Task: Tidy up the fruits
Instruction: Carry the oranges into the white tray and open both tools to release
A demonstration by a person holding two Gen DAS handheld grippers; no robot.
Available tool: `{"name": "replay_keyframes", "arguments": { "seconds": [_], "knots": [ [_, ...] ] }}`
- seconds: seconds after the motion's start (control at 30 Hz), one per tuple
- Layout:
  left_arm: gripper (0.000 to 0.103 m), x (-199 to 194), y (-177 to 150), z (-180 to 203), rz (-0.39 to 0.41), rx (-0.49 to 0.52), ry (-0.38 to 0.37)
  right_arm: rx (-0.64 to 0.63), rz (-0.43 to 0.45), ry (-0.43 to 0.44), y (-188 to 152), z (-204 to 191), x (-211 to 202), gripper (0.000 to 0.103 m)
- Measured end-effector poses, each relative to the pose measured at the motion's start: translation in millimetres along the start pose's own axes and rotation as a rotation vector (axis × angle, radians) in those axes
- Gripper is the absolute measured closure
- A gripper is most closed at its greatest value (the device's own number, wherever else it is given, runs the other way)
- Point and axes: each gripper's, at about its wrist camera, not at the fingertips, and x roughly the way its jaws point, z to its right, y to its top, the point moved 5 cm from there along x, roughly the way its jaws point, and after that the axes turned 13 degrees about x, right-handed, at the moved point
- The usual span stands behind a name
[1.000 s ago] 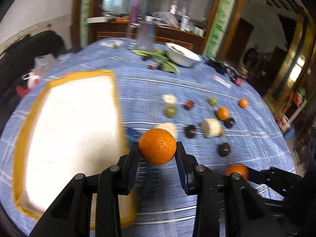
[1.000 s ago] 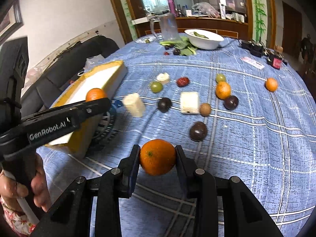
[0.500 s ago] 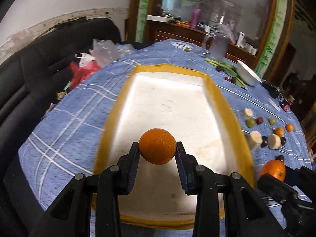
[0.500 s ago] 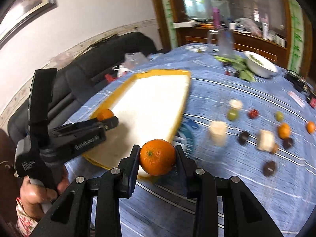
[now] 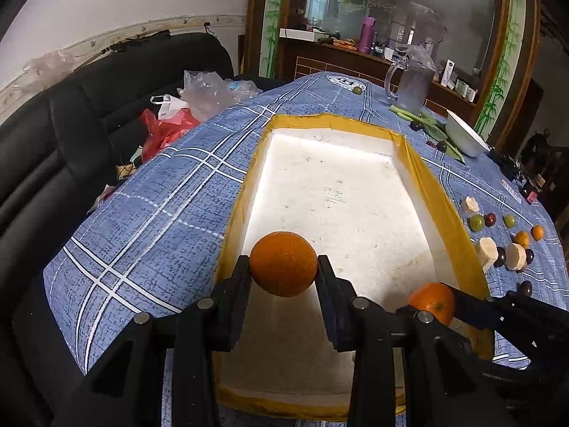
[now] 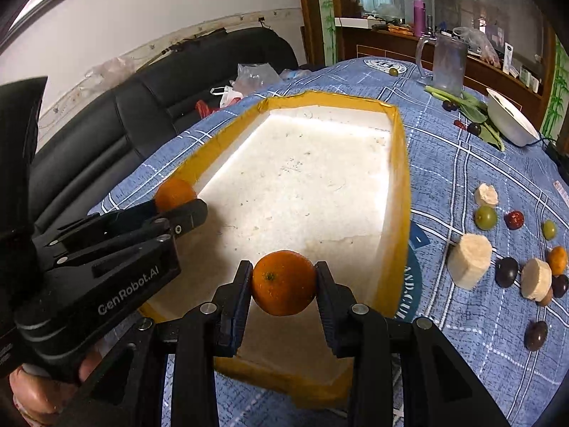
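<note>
My left gripper [image 5: 283,270] is shut on an orange [image 5: 283,263], held above the near left corner of a white foam tray with a yellow taped rim [image 5: 432,192]. My right gripper [image 6: 283,281] is shut on a second orange [image 6: 283,282] above the tray's near right part [image 6: 400,163]. In the left wrist view the right gripper's orange [image 5: 432,301] shows at the lower right. In the right wrist view the left gripper [image 6: 185,210] and its orange [image 6: 174,194] sit at the tray's left rim. The tray floor holds no fruit.
Several loose fruits lie on the blue checked cloth right of the tray: banana chunks [image 6: 468,265], green grapes [image 6: 485,217], dark plums [image 6: 506,272], a small orange [image 6: 557,259]. A glass jug [image 6: 446,64], greens and a white bowl [image 6: 510,121] stand beyond. A black sofa [image 5: 71,114] borders the left.
Both grippers have swung left from the loose fruits to above the foam tray, each still holding its orange. The right gripper kept moving left over the last half second.
</note>
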Motion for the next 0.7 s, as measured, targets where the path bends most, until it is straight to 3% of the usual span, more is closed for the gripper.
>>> {"name": "replay_keyframes", "arguments": {
  "seconds": [0.2, 0.4, 0.53, 0.7],
  "knots": [
    [0.067, 2.3, 0.3, 1.3, -0.004, -0.002, -0.011, -0.034, 0.007, -0.026, -2.8, -5.6, 5.5, 0.064],
    [0.045, -5.1, 4.2, 2.5, 0.031, -0.006, 0.006, -0.021, 0.008, -0.012, -3.2, -5.1, 2.6, 0.063],
    [0.037, -14.1, 6.4, 4.2, 0.050, -0.005, 0.015, -0.011, 0.023, -0.004, -2.5, -4.5, -2.9, 0.056],
    [0.029, -26.4, 7.3, 7.6, 0.060, -0.009, 0.032, -0.004, 0.041, 0.011, -3.8, -3.7, -14.1, 0.055]
  ]
}}
